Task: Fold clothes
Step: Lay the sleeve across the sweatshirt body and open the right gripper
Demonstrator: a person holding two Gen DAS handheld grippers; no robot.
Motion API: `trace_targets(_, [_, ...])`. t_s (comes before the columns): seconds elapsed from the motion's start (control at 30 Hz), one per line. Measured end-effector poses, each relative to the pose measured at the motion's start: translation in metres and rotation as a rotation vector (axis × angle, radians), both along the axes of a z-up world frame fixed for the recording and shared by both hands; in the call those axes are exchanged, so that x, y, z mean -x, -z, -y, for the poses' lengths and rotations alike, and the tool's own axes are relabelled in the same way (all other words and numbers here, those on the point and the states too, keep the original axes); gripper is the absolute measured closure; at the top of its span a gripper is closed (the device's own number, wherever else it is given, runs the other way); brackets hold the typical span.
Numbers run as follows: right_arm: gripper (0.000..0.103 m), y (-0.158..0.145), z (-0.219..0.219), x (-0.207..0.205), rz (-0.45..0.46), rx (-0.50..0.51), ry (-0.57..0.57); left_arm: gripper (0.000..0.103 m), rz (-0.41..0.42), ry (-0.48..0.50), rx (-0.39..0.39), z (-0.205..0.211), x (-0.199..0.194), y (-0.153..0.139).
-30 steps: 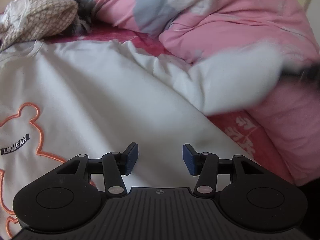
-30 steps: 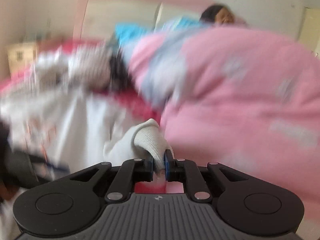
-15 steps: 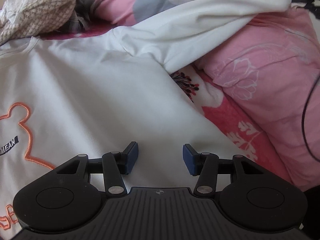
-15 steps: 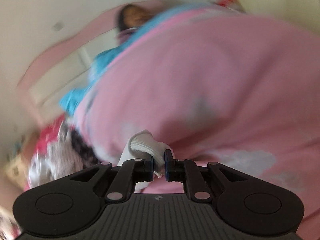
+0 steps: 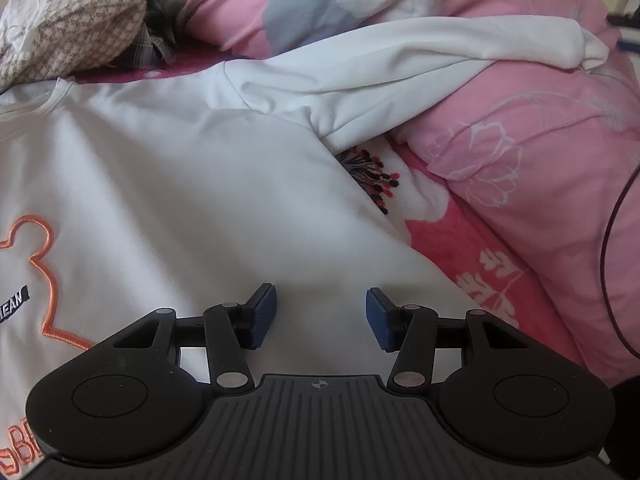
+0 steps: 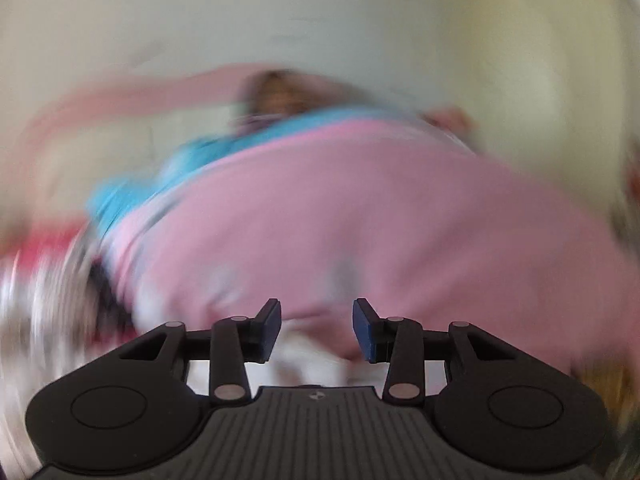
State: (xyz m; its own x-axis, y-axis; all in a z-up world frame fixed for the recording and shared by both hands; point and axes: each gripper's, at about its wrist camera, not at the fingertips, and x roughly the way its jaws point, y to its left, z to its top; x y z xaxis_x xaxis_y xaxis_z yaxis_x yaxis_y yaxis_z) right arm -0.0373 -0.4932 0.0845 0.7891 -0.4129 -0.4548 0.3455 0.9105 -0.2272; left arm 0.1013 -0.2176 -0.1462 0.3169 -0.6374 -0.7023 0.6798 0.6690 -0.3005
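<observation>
While the white sweatshirt (image 5: 168, 184) lies spread on the bed, its sleeve (image 5: 420, 56) drapes over the pink quilt (image 5: 520, 152). Left hand-held gripper (image 5: 321, 316) hovers half-open, empty. Right hand-held gripper (image 6: 316, 330) is opening, seemingly holding nothing in the blur.

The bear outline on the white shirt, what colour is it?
Orange. The bear outline shows best in the left wrist view.
</observation>
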Motion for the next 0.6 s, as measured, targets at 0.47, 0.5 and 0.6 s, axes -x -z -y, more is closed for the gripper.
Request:
trace_targets(0.47, [0.090, 0.114, -0.052, -0.051, -0.585, 0.791, -0.442, 0.053, -0.014, -0.004, 0.010, -0.001, 0.005, -0.004])
trace_targets(0.5, [0.102, 0.108, -0.051, -0.054, -0.571, 0.771, -0.425, 0.053, -0.014, -0.003, 0.011, -0.001, 0.005, -0.003])
trace_targets(0.6, [0.102, 0.078, -0.049, -0.065, -0.523, 0.608, -0.418, 0.053, -0.017, -0.001, 0.017, -0.001, 0.005, -0.002])
